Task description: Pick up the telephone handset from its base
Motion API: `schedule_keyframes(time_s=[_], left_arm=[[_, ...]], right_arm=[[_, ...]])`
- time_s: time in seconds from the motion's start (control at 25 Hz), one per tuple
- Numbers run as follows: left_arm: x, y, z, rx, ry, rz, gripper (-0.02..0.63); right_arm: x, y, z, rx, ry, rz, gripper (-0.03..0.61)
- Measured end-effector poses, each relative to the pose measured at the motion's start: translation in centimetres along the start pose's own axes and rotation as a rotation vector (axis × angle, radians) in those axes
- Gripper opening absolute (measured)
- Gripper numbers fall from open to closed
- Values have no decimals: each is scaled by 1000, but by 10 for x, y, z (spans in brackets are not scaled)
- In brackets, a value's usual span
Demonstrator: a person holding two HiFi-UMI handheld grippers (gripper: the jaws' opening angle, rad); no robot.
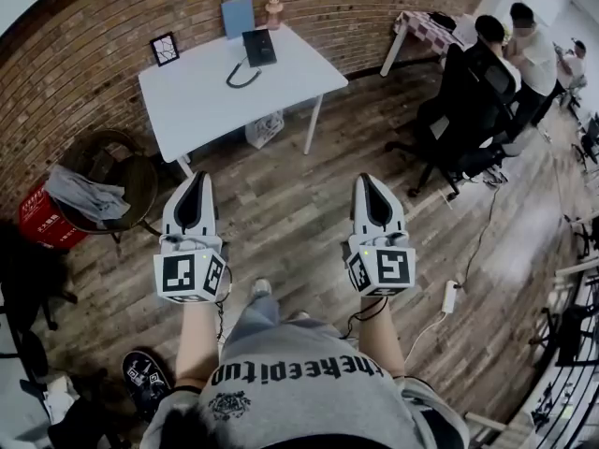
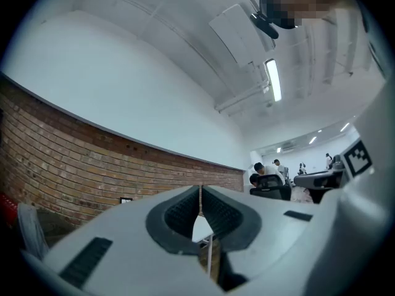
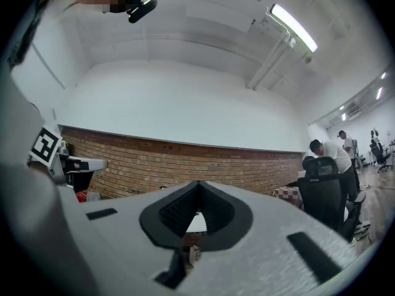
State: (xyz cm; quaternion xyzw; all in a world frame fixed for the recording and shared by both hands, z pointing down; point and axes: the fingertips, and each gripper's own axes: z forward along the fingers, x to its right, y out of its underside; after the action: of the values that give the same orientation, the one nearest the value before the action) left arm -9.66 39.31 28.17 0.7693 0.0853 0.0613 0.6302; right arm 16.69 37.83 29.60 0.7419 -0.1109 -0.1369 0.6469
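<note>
A dark telephone (image 1: 259, 48) with a curled cord lies on the white table (image 1: 206, 101) far ahead by the brick wall; its handset rests on the base. Both grippers hang well short of the table, over the wooden floor. My left gripper (image 1: 197, 181) is shut with nothing between its tips, and in the left gripper view the left gripper (image 2: 200, 190) shows its jaws meeting. My right gripper (image 1: 364, 183) is shut and empty too; the right gripper (image 3: 198, 187) has its tips together in its own view.
On the table stand a small black picture frame (image 1: 165, 49), a blue card (image 1: 238, 16) and a small lamp (image 1: 273, 12). A round chair with grey cloth (image 1: 98, 190) sits left of the table. Two people sit at desks at the right (image 1: 501, 73). A power strip (image 1: 448, 297) lies on the floor.
</note>
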Motion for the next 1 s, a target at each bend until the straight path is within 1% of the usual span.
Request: schedule_keyframes(time_s=[0.16,0.28,0.36,0.52,0.84,1.0], left_arm=[[-12,5,15,13,15,5,14],[-24,5,30,7,21,2,14],[-34,7,42,9,26,1,14],[-56,12,64,23,40,2,14],[-90,19,97,1,74,-28,14],[-100,33,108,12,87,-34,14]], right_arm=[[-2,4,18,-1,14,-6,3],[-8,4,36,24,8,-14,3],[-11,3,51,35,4,0,3],[-15,8,78,38,28,21,3],[-31,14,119,25,53,8,3],[-32,22,130,6,61,-5,3]])
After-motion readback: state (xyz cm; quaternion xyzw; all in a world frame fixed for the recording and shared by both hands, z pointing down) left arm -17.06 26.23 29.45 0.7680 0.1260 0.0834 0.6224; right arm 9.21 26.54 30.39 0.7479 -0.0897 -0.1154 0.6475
